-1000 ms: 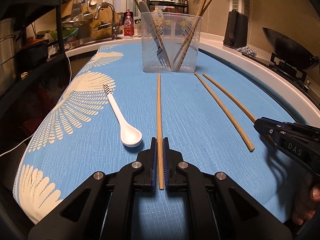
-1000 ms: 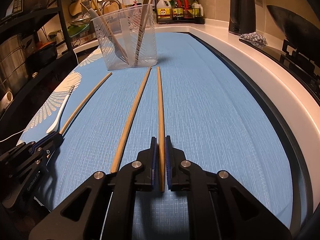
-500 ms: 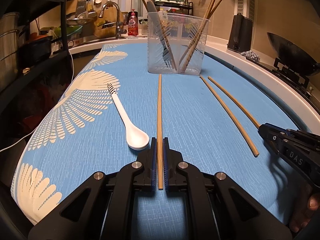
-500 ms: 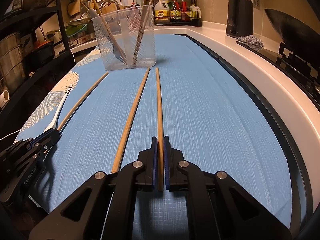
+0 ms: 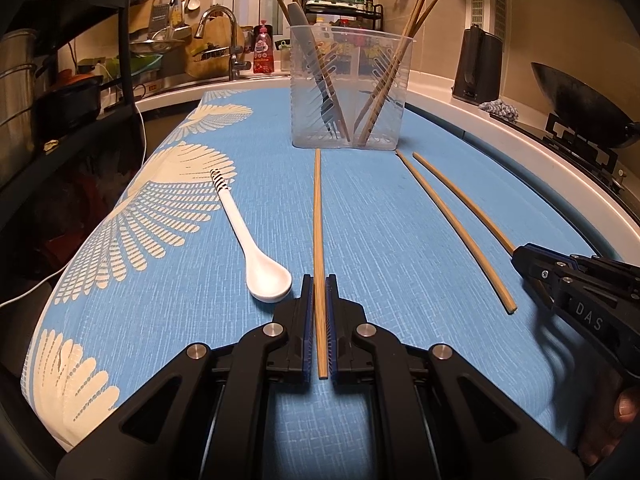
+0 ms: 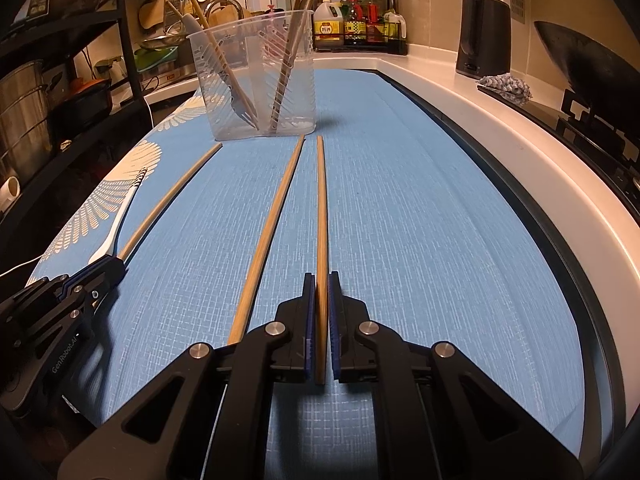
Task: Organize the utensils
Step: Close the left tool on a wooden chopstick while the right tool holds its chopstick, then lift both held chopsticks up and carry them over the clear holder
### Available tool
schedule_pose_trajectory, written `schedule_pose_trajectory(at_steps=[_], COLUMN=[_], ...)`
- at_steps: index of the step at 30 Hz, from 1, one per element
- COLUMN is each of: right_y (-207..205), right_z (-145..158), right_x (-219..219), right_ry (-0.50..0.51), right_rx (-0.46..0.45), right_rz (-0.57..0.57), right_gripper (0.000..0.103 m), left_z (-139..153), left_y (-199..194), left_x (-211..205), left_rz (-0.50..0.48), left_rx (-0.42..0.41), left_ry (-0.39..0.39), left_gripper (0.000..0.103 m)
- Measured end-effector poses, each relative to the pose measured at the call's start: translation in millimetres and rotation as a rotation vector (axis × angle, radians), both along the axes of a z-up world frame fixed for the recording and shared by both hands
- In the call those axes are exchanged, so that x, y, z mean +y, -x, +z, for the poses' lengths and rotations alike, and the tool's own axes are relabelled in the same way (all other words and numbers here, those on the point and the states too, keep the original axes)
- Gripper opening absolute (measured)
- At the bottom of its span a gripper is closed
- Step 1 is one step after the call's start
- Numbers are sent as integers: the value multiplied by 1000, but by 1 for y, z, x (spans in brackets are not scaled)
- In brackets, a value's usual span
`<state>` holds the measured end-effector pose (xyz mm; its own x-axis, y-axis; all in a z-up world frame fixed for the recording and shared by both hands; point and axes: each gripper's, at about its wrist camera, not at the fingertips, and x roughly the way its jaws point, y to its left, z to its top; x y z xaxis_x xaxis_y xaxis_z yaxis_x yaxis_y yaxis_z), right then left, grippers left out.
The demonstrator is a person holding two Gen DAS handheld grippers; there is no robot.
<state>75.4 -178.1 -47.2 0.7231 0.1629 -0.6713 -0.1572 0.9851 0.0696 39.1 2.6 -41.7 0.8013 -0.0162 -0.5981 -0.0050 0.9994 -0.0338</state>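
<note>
Two handheld grippers work over a blue cloth (image 5: 400, 240) with cream fan patterns, spread on a kitchen counter.

The left gripper (image 5: 319, 280) is clenched on 1 wooden chopstick (image 5: 318, 208). Its blue-padded fingers (image 5: 307, 320) press the stick's near end from both sides. The stick runs straight ahead from the fingertips, its far tip lying just short of a clear plastic utensil holder (image 5: 348, 92).

The holder stands upright beyond both sets of fingers. Inside it, several chopsticks and a dark fork lean against its walls.

A white ceramic spoon (image 5: 256, 240) lies just left of the left gripper's fingers, bowl nearest them, striped handle end pointing away.

The right gripper (image 6: 319, 280) is likewise clenched on a second chopstick (image 6: 321, 208), gripped near its close end, the rest reaching forward toward the holder (image 6: 256, 80).

A third chopstick (image 6: 272, 224) lies free on the cloth just left of the right gripper's fingers, nearly parallel to the held one, its far tip close to the holder's base. In the left wrist view this loose stick (image 5: 452, 224) lies between the 2 grippers, and the right gripper (image 5: 520, 256) shows at the right edge, with part of a person's hand (image 5: 616, 424) below it.
</note>
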Motion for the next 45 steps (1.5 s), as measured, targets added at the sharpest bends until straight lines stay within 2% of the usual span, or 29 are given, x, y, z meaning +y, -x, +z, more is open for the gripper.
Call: schedule_pose_trajectory(at_steps=[18,36,45], right_y=[3,21,26], right_z=[2,30,57], right_x=[2,-5,-6], right_ry=[-12,-13,-13], right_rx=[6,-57,-123], right_rz=[-6,-9,1], right_gripper=[6,6,6], left_z=[4,31,55], left_y=[3,16,18], left_x=[-1,4,11], left_rz=[-19,-31,-16], left_rx=[-5,-68,-115], left_ry=[11,42,56], left_gripper=[6,6,6])
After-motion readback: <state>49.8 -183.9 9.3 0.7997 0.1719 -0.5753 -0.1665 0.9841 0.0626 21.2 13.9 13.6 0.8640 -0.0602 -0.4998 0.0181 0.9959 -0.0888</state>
